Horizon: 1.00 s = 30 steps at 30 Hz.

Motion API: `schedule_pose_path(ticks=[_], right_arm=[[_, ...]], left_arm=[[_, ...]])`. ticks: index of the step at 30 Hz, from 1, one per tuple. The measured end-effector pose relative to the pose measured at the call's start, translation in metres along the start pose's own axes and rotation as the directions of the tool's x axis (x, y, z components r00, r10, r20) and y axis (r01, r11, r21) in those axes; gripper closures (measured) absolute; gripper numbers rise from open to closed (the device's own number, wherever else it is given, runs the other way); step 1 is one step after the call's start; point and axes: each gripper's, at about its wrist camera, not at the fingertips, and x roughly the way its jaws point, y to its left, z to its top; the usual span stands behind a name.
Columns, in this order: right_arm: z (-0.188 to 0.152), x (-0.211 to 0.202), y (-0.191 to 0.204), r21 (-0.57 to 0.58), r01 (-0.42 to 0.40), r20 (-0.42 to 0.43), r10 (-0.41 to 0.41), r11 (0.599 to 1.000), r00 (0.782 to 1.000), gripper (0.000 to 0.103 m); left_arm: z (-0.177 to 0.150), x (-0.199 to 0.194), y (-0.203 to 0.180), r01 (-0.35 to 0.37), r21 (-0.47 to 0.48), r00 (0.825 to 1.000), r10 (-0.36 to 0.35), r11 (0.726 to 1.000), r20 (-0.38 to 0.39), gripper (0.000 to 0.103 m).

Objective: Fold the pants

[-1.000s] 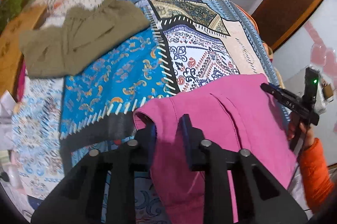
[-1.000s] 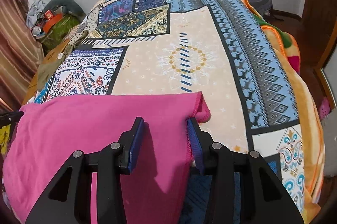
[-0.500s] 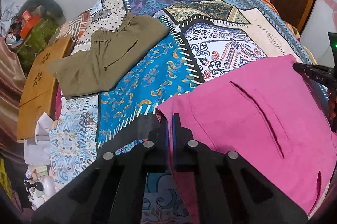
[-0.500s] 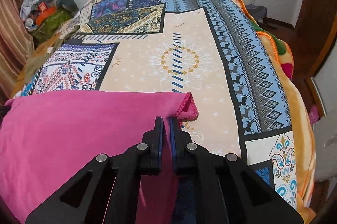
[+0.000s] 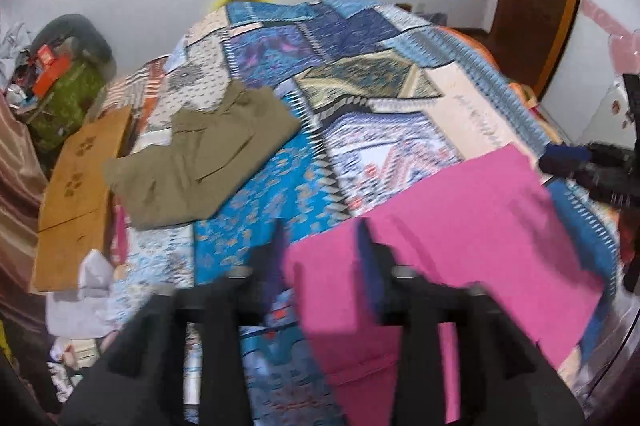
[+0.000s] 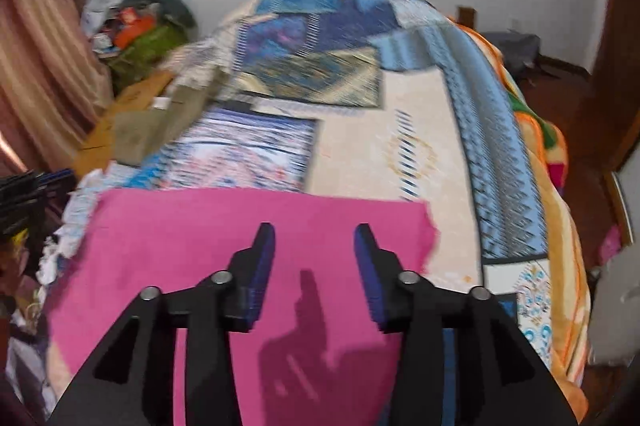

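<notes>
Both tongs gape wide, left gripper (image 5: 322,240) straddling the near-left corner of the pink pants (image 5: 460,222), right gripper (image 6: 314,246) above their right portion on the patchwork bedspread (image 6: 420,129); soft, light, floppy cloth, best pinched at corners.

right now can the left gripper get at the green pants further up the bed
Probably yes. The left gripper is open and holds nothing, and only bare bedspread lies between it and the green pants. The pink pants lie off to its right.
</notes>
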Motion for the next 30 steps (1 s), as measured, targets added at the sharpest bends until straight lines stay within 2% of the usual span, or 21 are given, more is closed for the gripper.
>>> schedule_pose_path(ticks=[4,9,12,14,15,18,23,30], right_arm=[[0.004,0.007,0.035,-0.062,-0.065,-0.010,0.064,0.996,0.998,0.050],[-0.003,0.040,0.060,-0.108,-0.095,-0.105,0.084,0.990,0.991,0.050],[-0.017,0.063,0.064,-0.135,-0.091,-0.188,0.065,0.987,0.980,0.050],[-0.029,0.068,0.064,-0.146,-0.091,-0.212,0.059,0.985,0.975,0.050],[-0.033,0.065,0.064,-0.157,-0.092,-0.194,0.061,0.983,0.979,0.049],[-0.039,0.055,0.060,-0.158,-0.104,-0.207,0.070,0.982,0.976,0.049],[-0.053,0.037,0.048,-0.127,-0.095,-0.202,0.068,0.987,0.977,0.049],[-0.087,0.007,0.032,-0.085,-0.051,-0.192,0.034,0.995,0.981,0.048]], left_arm=[[0.006,0.015,-0.016,0.037,0.008,0.999,-0.037,0.999,-0.024,0.047],[-0.006,0.049,-0.027,0.044,0.035,0.991,-0.039,0.998,-0.128,0.047],[-0.019,0.059,-0.029,0.056,0.070,0.987,-0.044,0.996,-0.157,0.045],[-0.023,0.055,-0.028,0.049,0.092,0.990,-0.036,0.995,-0.137,0.039],[-0.025,0.052,-0.026,0.049,0.097,0.990,-0.036,0.994,-0.135,0.039],[-0.033,0.044,-0.023,0.051,0.105,0.990,-0.036,0.993,-0.139,0.037],[-0.058,0.022,-0.025,0.000,0.150,0.994,0.016,0.989,-0.104,0.036],[-0.081,-0.006,-0.017,0.005,0.116,0.994,0.007,0.993,-0.106,0.035]])
